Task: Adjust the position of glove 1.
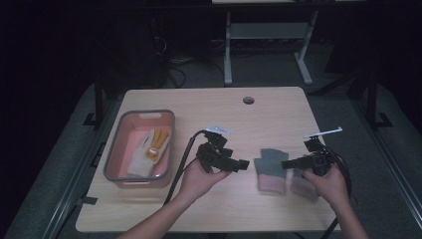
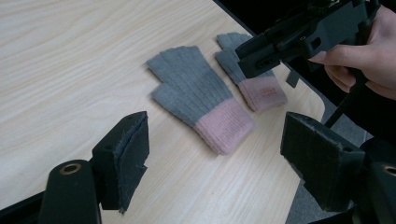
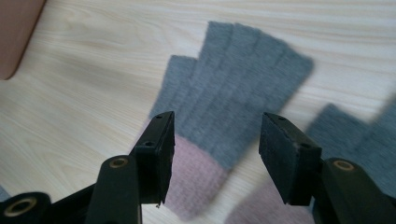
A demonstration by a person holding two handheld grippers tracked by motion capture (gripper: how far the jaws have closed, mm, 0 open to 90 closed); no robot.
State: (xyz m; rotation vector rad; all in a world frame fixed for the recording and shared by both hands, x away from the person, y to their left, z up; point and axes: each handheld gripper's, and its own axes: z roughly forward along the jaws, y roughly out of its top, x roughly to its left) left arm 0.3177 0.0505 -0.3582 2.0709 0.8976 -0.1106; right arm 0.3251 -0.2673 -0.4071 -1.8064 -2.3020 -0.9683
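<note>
Two grey knit gloves with pink cuffs lie flat on the wooden table, cuffs toward me. The nearer glove (image 1: 271, 169) (image 2: 196, 95) (image 3: 238, 88) is in full sight. The second glove (image 1: 302, 183) (image 2: 254, 79) (image 3: 355, 135) lies to its right, partly under my right hand. My left gripper (image 1: 244, 163) (image 2: 215, 154) is open just left of the nearer glove, with nothing between its jaws. My right gripper (image 1: 284, 164) (image 2: 252, 58) (image 3: 215, 140) hovers open over that glove's cuff end, jaws apart and not pressing on it.
A pink basket with a grey rim (image 1: 110, 154) (image 3: 14, 32) stands at the table's left and holds a white and yellow glove (image 1: 149, 149). A cable hole (image 1: 248, 100) is near the far edge. The table's right edge runs close past the second glove.
</note>
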